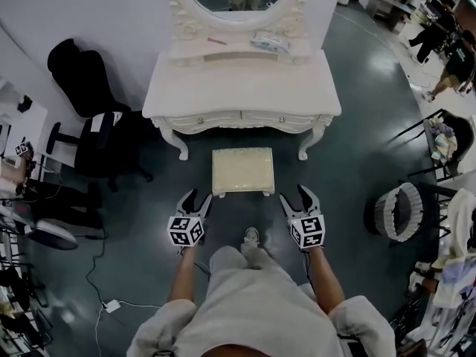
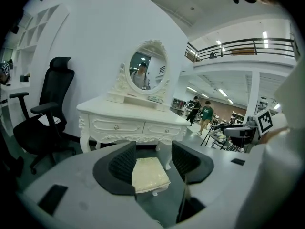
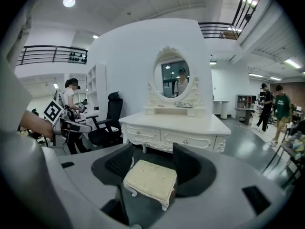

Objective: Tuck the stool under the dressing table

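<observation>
Left hand-held gripper (image 1: 198, 199) and right hand-held gripper (image 1: 294, 197): I read both sets of jaws as wide apart, gripping nothing. They flank the near corners of the small cream rectangular stool (image 1: 242, 171), just beside it. Stool: padded seat in pale patterned fabric, short white carved legs, upright on the dark glossy floor (image 1: 357, 125). It stands centred before the white carved dressing table (image 1: 238, 88), not yet under it.
</observation>
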A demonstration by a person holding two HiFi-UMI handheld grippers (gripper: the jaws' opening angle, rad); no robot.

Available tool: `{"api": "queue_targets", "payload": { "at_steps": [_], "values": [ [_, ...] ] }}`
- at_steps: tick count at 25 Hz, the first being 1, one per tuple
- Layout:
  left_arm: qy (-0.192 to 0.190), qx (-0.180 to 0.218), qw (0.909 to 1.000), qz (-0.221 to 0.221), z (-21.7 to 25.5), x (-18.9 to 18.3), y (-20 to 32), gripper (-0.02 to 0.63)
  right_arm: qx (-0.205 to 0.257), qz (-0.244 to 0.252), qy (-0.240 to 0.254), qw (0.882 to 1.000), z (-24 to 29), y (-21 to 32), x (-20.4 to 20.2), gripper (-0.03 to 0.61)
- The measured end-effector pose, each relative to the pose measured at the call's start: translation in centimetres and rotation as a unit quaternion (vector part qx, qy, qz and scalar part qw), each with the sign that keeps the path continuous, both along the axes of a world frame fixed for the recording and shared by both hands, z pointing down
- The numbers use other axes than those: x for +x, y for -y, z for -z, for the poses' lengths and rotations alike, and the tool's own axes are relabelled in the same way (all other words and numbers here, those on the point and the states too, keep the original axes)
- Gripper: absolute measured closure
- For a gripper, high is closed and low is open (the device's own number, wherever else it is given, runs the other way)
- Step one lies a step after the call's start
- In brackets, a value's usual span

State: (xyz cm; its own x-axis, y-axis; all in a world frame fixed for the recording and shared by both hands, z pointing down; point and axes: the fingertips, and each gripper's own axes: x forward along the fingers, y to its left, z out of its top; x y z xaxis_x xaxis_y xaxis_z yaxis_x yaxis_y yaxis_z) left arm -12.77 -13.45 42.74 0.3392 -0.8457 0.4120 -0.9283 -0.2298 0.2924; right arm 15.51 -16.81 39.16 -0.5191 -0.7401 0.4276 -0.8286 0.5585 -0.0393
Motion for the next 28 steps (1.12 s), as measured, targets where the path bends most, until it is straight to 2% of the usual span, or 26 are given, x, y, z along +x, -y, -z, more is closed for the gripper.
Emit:
{"api": "queue_targets", "payload": {
  "at_steps": [8,15,28],
  "values": [
    [0.008,-0.032,0.9995,0.003,-4.1,-0.6,1.0,0.400,-0.036,0.018,-0.014,0.999,-4.5,1.4,-0.9,0.328],
    [0.015,-0.060,0.9981,-0.008,-9.0,-1.0,1.5,0.396,-0.062,0.009,-0.026,0.998,-9.2,2.1,-0.9,0.328],
    [0.019,-0.100,0.9940,-0.040,-22.1,-2.0,3.4,0.353,-0.111,-0.027,-0.042,0.993,-22.5,4.0,-1.0,0.308]
  ]
}}
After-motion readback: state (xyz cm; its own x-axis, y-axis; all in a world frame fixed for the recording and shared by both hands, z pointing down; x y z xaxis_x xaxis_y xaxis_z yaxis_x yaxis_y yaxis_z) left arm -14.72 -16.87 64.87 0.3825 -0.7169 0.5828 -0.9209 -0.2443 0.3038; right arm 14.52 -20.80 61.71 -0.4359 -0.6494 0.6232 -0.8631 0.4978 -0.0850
